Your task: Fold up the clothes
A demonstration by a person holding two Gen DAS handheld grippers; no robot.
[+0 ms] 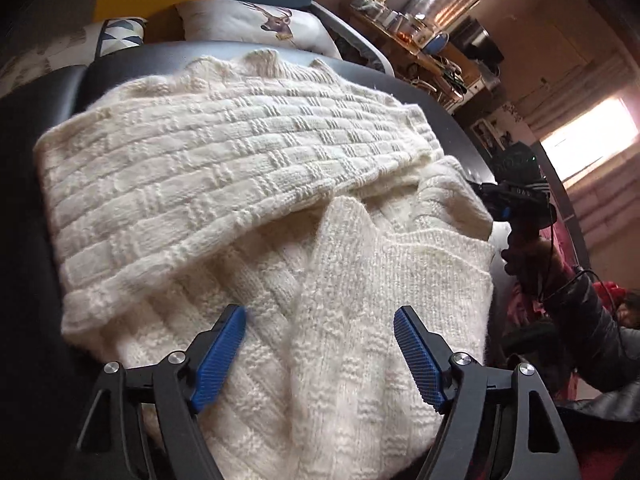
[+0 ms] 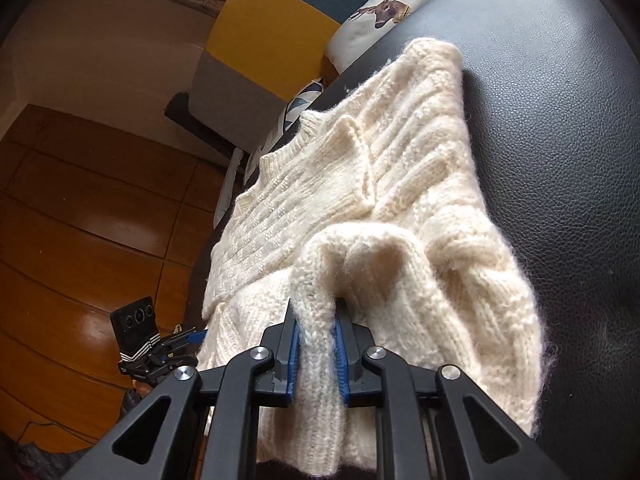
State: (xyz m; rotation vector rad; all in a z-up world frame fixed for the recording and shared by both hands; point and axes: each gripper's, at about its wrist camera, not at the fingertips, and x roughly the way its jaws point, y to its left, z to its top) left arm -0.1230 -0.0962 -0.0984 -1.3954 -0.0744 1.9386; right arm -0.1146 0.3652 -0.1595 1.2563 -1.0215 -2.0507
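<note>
A cream knit sweater [image 1: 224, 168] lies partly folded on a black leather surface [image 1: 460, 120]. One panel is folded over the upper part. My left gripper [image 1: 320, 316] hovers open just above the sweater's near portion, blue pads [image 1: 218, 356] spread wide with nothing between them. In the right wrist view the same sweater [image 2: 400, 168] stretches away, and my right gripper [image 2: 316, 312] is shut on a ribbed fold of it, lifted into a hump. The left gripper [image 2: 188, 338] shows at the sweater's far left edge.
The black leather surface [image 2: 560, 140] extends right of the sweater. A deer-print cushion [image 1: 260, 20] and a patterned cushion [image 1: 120, 34] sit behind it. A cluttered shelf [image 1: 420, 40] stands at the back right. Wooden floor [image 2: 80, 220] lies left.
</note>
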